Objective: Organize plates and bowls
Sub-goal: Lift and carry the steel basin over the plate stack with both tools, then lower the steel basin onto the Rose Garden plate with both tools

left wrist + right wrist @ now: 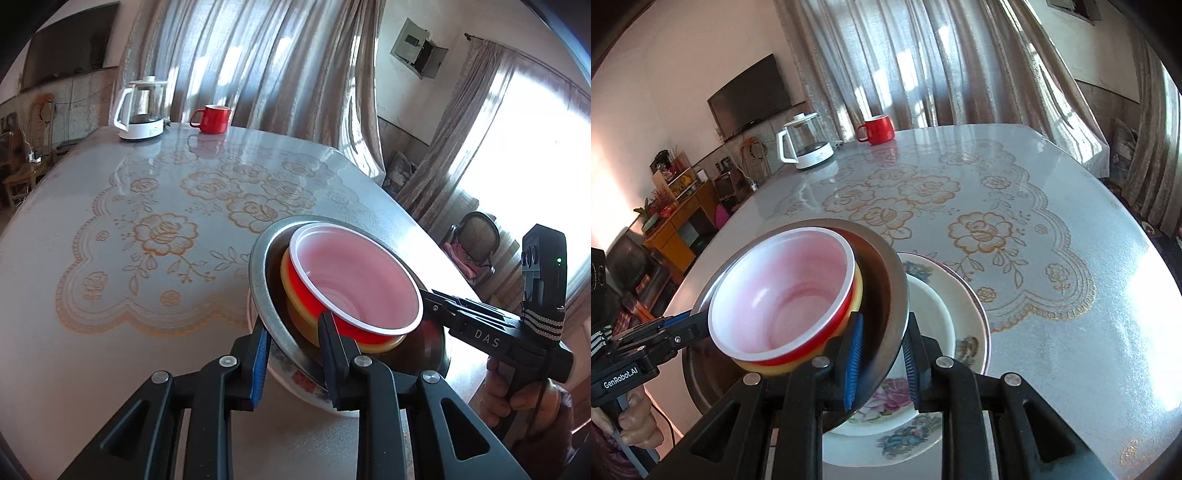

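A steel bowl (258,266) (899,291) holds a yellow bowl (291,295) (859,291), and nested in that is a red bowl (354,273) (783,295) with a white inside. My left gripper (293,350) (698,321) is shut on the steel bowl's rim. On the opposite rim my right gripper (881,354) (428,299) is shut as well. Right under the steel bowl a floral plate (971,325) (306,384) lies on the table with a white dish (934,314) on it. Whether the steel bowl touches the dish is hidden.
The table (110,332) (1071,350) has a lace-patterned cover. A white-based glass kettle (142,110) (809,144) and a red mug (214,118) (877,129) stand at its far end. A chair (476,243) is off the right edge, curtains behind, a sideboard (679,218) at the left.
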Available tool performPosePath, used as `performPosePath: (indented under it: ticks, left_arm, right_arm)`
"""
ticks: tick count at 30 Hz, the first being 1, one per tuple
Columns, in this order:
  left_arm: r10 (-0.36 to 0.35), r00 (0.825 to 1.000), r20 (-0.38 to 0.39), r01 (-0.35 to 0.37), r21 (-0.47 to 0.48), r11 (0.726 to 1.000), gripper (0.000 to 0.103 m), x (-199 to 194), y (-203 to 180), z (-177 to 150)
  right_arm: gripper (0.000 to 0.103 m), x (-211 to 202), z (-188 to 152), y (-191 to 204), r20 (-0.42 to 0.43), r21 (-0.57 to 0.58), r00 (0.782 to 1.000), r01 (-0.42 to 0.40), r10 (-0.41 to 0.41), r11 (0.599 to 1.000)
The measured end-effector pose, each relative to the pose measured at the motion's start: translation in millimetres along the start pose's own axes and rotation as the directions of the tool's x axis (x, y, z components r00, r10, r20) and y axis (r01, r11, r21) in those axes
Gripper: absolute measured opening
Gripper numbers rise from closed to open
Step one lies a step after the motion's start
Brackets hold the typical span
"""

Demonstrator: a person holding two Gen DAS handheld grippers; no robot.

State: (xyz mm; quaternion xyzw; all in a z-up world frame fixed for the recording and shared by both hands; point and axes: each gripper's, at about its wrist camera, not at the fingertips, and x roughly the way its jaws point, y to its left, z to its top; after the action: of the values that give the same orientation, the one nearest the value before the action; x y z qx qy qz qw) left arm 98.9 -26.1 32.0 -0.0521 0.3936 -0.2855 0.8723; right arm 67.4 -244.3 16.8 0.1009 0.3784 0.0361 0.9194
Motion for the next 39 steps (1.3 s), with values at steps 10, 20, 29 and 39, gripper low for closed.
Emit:
performPosePath:
  ticks: [10,20,29,39]
  left_arm:
    - [-0.004,0.998,-0.070,0.006,0.028,1.000,0.026,28,-10,-9]
    - [-0.011,0.996,-0.092,0.013,0.021,1.000,0.027,35,-9,-15]
    - [-0.001,0.996,-0.089,0.003,0.019,1.000,0.027,33,-10,-17]
    - [0.003,0.996,-0.091,-0.002,0.010,1.000,0.028,33,-10,-17]
  right_arm:
    - [0.020,10,-12,-27,-0.032,0.053,0.999,0.036,-0.034,0.998]
    - [0.020,16,-14,-29,-0.047,0.048,0.998,0.046,-0.044,0.998]
    - [0.020,19,-15,-26,-0.063,0.050,0.997,0.052,-0.049,0.997]
    - [0.020,18,-15,-30,-0.075,0.091,0.997,0.031,-0.024,0.995]
